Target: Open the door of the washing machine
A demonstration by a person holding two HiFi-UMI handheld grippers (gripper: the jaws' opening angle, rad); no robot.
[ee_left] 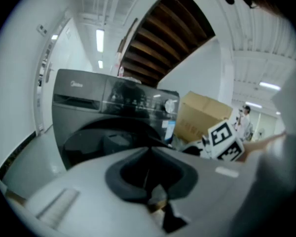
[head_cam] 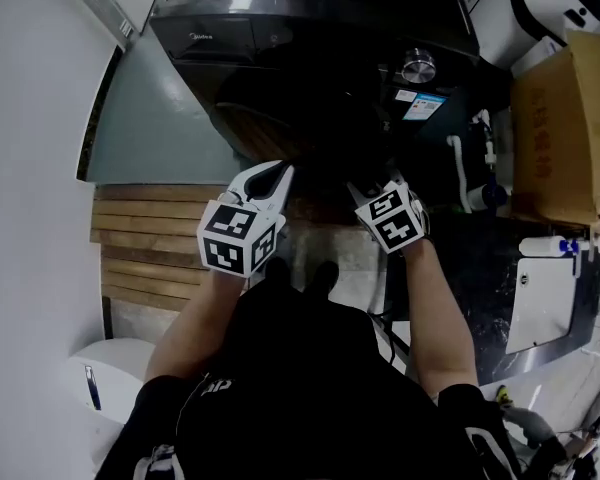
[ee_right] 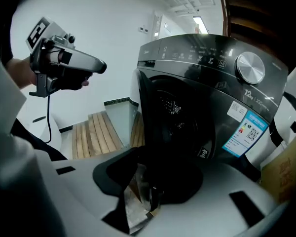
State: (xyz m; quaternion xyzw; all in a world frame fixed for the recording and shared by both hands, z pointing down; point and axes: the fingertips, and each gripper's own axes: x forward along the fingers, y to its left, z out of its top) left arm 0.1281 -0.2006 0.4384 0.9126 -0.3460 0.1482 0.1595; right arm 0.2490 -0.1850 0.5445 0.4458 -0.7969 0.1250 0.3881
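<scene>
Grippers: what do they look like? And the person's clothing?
The left gripper and right gripper: white shells, dark inner pads, each with a cube of black-and-white square markers. A black cable hangs from the left one. The person wears a black short-sleeved top.

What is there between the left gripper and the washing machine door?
Nothing: the left gripper view shows a bare stretch from the left gripper to the door.

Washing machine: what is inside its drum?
Inside the drum of the washing machine, only a patch of perforated metal wall shows; the rest is too dark, so any laundry cannot be seen.
</scene>
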